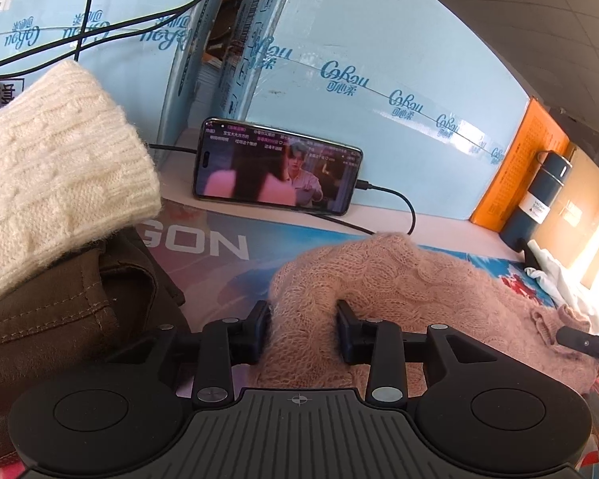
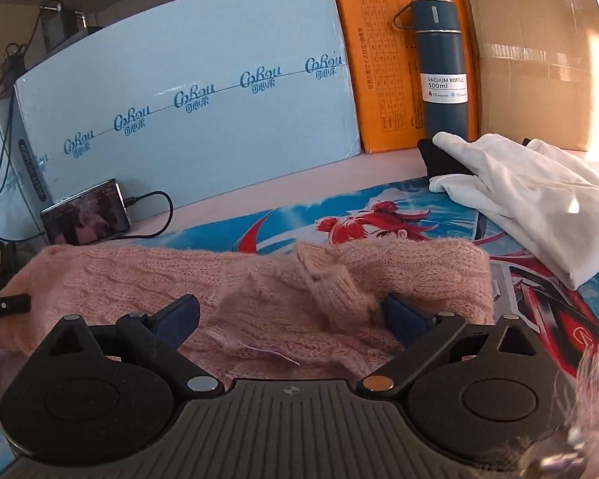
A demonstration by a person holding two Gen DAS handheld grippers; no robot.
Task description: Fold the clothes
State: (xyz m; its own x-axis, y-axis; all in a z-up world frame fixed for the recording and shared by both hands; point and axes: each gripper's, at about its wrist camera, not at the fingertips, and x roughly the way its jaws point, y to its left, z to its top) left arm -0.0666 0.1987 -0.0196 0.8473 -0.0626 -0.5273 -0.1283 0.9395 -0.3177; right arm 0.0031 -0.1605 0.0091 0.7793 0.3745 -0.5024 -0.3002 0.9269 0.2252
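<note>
Left gripper point(image 1: 303, 329) is clamped on a fat bunched roll of the pink knit sweater point(image 1: 399, 279), both pads pressing into the fuzzy wool at the garment's left end. Over on the right, the right gripper point(image 2: 295, 315) stands spread wide, released, its blue pads either side of a loose ribbed cuff point(image 2: 335, 291) without pinching it. The sweater lies stretched across the printed desk mat point(image 2: 379, 207), soft mohair-like cable knit, rumpled in the middle. Stacked at far left: a cream cable-knit sweater point(image 1: 48, 175) on top of brown stitched trousers point(image 1: 60, 311). A white cloth garment point(image 2: 539, 199) lies crumpled to the right. On the mat you can read "GON" beside a red-haired cartoon figure. The pale blue carton point(image 2: 187, 99) behind repeats "CoRou"; the dark teal flask point(image 2: 443, 68) reads "VACUUM BOTTLE 500ml". A phone point(image 1: 277, 167) leans on the carton, cable plugged in, video playing
</note>
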